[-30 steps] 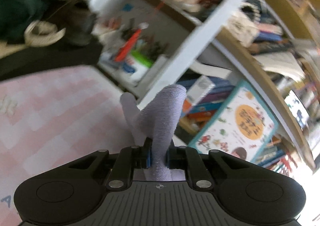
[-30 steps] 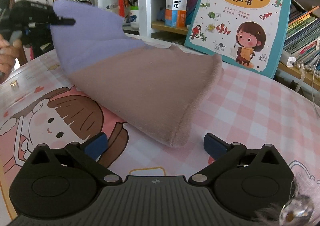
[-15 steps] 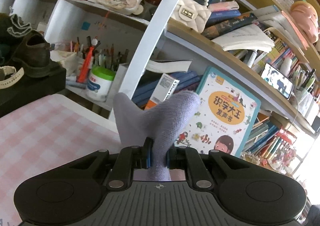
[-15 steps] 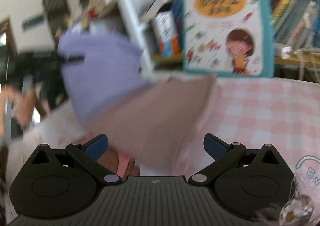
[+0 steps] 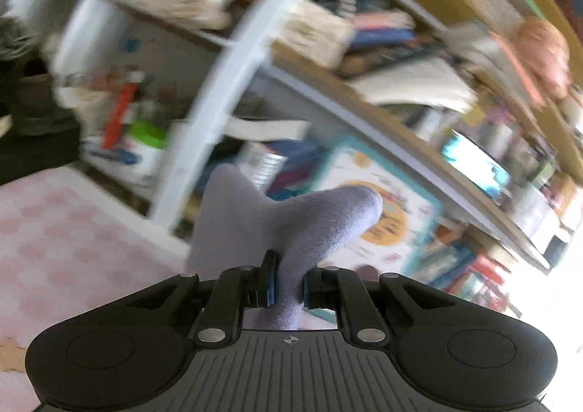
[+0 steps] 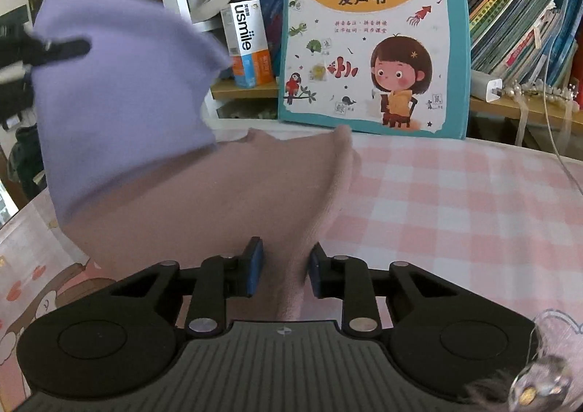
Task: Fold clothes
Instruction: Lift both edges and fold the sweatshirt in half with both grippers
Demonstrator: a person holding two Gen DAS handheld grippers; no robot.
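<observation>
Currently, left wrist view: left hand-held gripper (image 5: 288,279) clamped narrow on the lilac end of the garment (image 5: 291,226), lifted clear of the bench (image 5: 65,240). Heavily blurred. Only a thin pinch of knit between the pads; likely to slip out under a sideways tug. Behind: packed shelves (image 5: 364,109), picture book (image 5: 382,229), pen pot.

Right wrist view: right hand-held gripper (image 6: 284,271) just closing, jaws narrowed around the mauve hem (image 6: 291,288); small gaps either side, pads apparently not yet pressing. Risk: lifting before the grip is firm, hem drops and fold goes crooked. Garment (image 6: 204,186) slung from the raised lilac corner down to the bench (image 6: 455,200); uneven pull could twist it. Bench cover pink check with cartoon print; white cable (image 6: 557,127) near the far edge, a possible snag. Book (image 6: 371,32) leaning on shelves, close behind.
</observation>
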